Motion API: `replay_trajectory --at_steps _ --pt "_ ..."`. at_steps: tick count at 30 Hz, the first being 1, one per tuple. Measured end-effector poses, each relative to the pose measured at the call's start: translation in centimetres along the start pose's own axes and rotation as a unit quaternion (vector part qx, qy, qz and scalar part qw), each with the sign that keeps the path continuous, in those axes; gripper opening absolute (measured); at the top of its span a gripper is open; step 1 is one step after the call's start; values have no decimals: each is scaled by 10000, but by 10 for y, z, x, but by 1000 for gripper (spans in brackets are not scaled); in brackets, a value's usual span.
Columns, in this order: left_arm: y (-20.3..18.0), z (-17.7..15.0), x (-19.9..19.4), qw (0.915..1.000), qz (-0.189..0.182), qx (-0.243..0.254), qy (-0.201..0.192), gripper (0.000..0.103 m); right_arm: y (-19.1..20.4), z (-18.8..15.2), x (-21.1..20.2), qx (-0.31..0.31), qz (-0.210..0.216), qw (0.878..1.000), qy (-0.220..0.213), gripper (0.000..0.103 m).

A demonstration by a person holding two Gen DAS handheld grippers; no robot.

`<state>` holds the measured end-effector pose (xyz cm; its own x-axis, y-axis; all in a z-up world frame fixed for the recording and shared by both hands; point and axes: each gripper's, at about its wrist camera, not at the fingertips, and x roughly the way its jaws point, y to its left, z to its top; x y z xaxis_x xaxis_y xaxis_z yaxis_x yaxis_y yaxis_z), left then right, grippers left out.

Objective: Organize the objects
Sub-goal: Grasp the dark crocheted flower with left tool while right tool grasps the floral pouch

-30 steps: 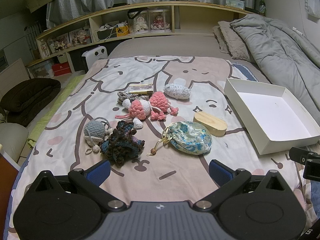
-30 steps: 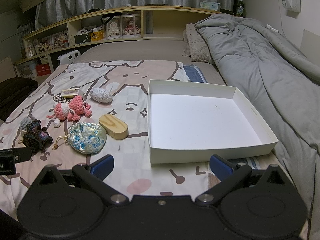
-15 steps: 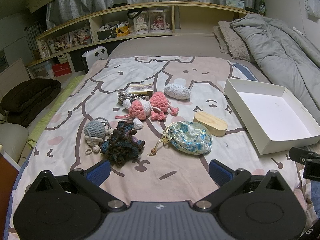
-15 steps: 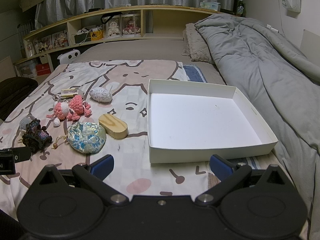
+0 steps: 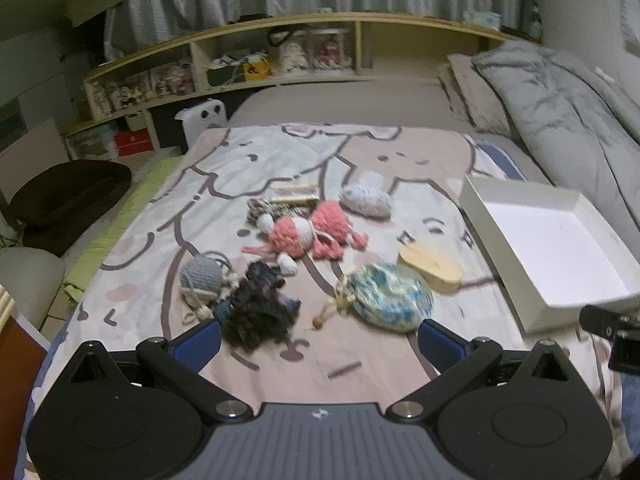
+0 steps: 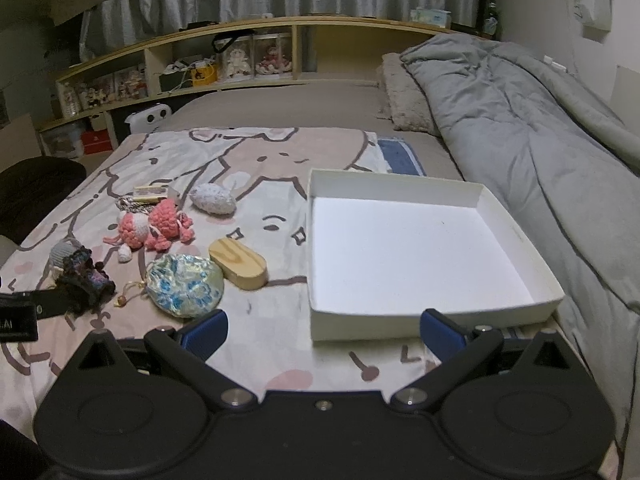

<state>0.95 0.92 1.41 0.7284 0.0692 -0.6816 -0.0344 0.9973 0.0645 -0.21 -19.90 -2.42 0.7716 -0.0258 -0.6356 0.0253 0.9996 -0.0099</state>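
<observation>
Several small items lie on a cartoon-print blanket (image 5: 360, 160): a dark crochet piece (image 5: 256, 304), a grey yarn ball (image 5: 200, 278), two pink crochet toys (image 5: 308, 232), a white knitted pouch (image 5: 364, 200), a blue floral drawstring pouch (image 5: 390, 296) and an oval wooden block (image 5: 434, 266). An empty white box (image 6: 408, 240) sits to their right. My left gripper (image 5: 318, 338) is open just short of the dark crochet piece and floral pouch. Open as well, my right gripper (image 6: 322, 330) hovers at the box's near wall, with the floral pouch (image 6: 184, 280) to its left.
A grey duvet (image 6: 540, 140) and a pillow (image 6: 404, 96) fill the bed's right side. Low wooden shelves (image 6: 240, 60) with dolls run along the back. A dark cushion (image 5: 68, 200) lies off the bed's left edge. A small flat packet (image 5: 294, 192) lies behind the toys.
My left gripper has pushed forward and lower toward the dark crochet piece and floral pouch; that view is blurred. The right gripper has crept slightly forward. Nothing was grasped.
</observation>
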Motion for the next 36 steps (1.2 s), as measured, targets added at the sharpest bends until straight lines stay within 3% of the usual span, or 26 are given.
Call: replay_trajectory --at_steps 10,22,29,32,36 --pt "23 46 7 9986 334 -306 -284 103 23 53 14 -224 315 9987 -329 103" --pt "41 87 39 9966 452 -622 -311 103 62 97 62 -526 593 9956 -494 103" --pt "40 85 69 9948 806 -609 -160 103 77 96 94 -503 835 9947 -339 103" --pt "42 75 82 9903 1106 -835 -120 103 80 88 111 -496 959 9941 -96 103" --pt "43 61 99 9890 1165 -896 166 103 82 70 132 -437 1000 9937 259 103"
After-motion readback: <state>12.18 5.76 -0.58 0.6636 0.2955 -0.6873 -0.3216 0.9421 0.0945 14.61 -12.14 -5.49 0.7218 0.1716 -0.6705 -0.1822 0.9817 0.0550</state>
